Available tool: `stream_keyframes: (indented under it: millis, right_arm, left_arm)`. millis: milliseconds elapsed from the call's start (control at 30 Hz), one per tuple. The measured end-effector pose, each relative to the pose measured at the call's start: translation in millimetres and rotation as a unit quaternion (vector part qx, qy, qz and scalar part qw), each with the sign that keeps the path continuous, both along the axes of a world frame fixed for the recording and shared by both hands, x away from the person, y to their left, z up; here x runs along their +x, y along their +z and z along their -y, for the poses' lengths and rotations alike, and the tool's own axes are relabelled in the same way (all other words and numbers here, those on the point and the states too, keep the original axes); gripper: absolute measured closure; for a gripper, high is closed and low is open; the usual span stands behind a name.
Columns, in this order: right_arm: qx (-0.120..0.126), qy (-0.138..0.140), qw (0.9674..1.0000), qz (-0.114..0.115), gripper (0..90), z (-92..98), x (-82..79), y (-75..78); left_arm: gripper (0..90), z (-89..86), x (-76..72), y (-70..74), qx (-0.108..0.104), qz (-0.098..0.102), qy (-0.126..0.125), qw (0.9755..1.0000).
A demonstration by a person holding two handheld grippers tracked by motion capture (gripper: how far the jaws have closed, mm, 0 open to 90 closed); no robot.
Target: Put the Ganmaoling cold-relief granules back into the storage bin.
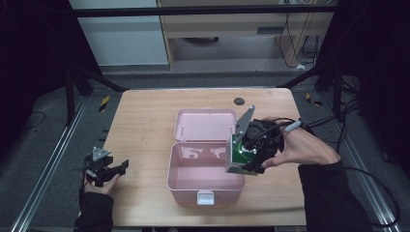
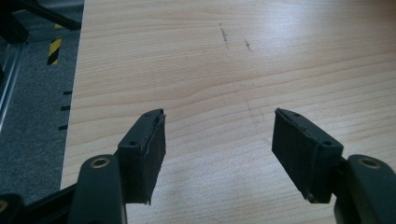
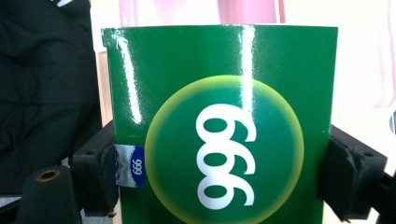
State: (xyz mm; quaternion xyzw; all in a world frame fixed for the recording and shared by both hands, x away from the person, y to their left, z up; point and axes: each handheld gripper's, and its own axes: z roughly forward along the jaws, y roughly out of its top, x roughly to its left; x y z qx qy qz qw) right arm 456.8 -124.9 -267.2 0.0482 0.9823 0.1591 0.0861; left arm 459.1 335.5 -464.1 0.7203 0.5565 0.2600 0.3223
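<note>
A pink box [image 1: 205,173] stands open in the middle of the wooden table [image 1: 145,121], its lid [image 1: 205,124] laid back flat behind it. My right gripper [image 1: 244,159] is shut on a green carton [image 1: 238,153] at the box's right rim, tilted over the opening. In the right gripper view the green carton [image 3: 219,126] bears a yellow-green circle with white "999" and sits clamped between both pads [image 3: 100,172]. My left gripper [image 1: 116,170] rests open near the table's left front edge. Its jaws stand wide apart over bare wood, and its fingers [image 2: 149,154] hold nothing.
A small dark round mark [image 1: 239,101] sits near the table's far edge. Metal rails [image 1: 53,154] run along both sides of the table on the grey floor. A white latch [image 1: 205,197] sticks out at the box's front.
</note>
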Motion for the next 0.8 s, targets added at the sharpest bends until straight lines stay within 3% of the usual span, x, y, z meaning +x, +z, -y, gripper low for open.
stream_keyframes:
  millis: [333, 800]
  right_arm:
    - [-0.007, 0.021, 0.9997, -0.008, 16.1, -23.5, 2.5, -5.7]
    - [-0.016, 0.027, 0.9994, -0.014, 16.0, -38.4, 7.5, -19.3]
  left_arm:
    - [34.4, -0.6, -0.1, 0.2, -0.001, 0.001, 0.0, 1.0]
    - [34.4, -1.1, -0.2, 0.5, -0.001, 0.002, 0.001, 1.0]
